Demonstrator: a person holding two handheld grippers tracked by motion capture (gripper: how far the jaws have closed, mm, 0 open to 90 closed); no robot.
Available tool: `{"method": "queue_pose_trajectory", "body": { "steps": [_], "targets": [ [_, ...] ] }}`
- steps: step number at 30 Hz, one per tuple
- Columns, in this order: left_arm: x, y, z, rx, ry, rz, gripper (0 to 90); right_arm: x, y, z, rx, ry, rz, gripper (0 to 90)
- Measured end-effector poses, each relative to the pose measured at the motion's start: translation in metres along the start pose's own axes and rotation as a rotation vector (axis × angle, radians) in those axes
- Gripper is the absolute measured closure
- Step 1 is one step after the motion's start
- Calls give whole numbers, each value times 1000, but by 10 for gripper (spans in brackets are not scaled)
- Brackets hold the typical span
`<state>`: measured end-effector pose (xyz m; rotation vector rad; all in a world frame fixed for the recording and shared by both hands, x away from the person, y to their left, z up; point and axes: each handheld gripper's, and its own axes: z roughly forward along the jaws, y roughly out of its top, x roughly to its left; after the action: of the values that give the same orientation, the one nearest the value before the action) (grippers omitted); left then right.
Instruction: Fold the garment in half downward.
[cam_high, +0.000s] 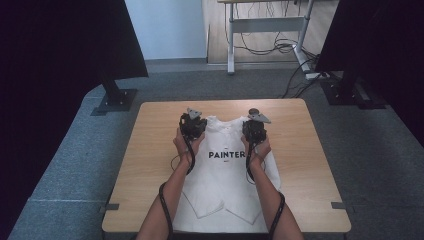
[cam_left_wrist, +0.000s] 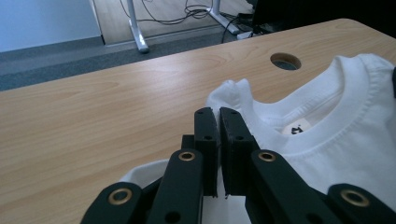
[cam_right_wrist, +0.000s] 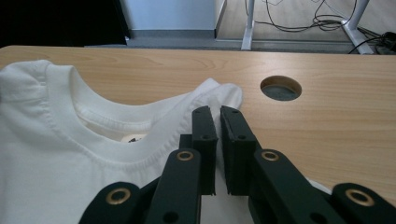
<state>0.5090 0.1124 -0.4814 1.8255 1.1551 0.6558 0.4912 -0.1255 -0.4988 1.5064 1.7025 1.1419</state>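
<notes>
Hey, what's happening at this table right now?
A person is working on a white T-shirt printed PAINTER, spread on a wooden table with its sides folded in. The left gripper and the right gripper sit at the shirt's two shoulders, either side of the collar. Both have their jaws shut, apparently pinching the shoulder fabric, though the pinch itself is hard to see.

The light wooden counter (cam_high: 150, 150) has a round cable hole (cam_right_wrist: 280, 88) near its far edge. It stands on grey carpet (cam_high: 75, 165). Beyond it, a pale desk frame (cam_high: 265, 25) stands on a wooden floor with loose black cables (cam_high: 272, 47) trailing beneath. Dark panels on black stands (cam_high: 116, 97) flank the counter at both sides, and a pale blue wall (cam_high: 167, 27) rises behind.
</notes>
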Motion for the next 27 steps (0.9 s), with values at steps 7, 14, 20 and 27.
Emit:
{"method": "queue_pose_trajectory", "body": {
  "steps": [7,14,20,27],
  "targets": [
    [-1,-13,-2,5,1,-30,858,1,-14,-4,1,4,3,846],
    [-2,-15,-1,2,2,-37,858,2,-14,-6,-16,1,2,846],
    [0,-14,0,-5,12,-39,858,1,-13,-4,-24,-8,-6,846],
    [6,-6,-3,-31,24,-57,859,3,3,-1,-52,-22,-29,846]
  ]
}}
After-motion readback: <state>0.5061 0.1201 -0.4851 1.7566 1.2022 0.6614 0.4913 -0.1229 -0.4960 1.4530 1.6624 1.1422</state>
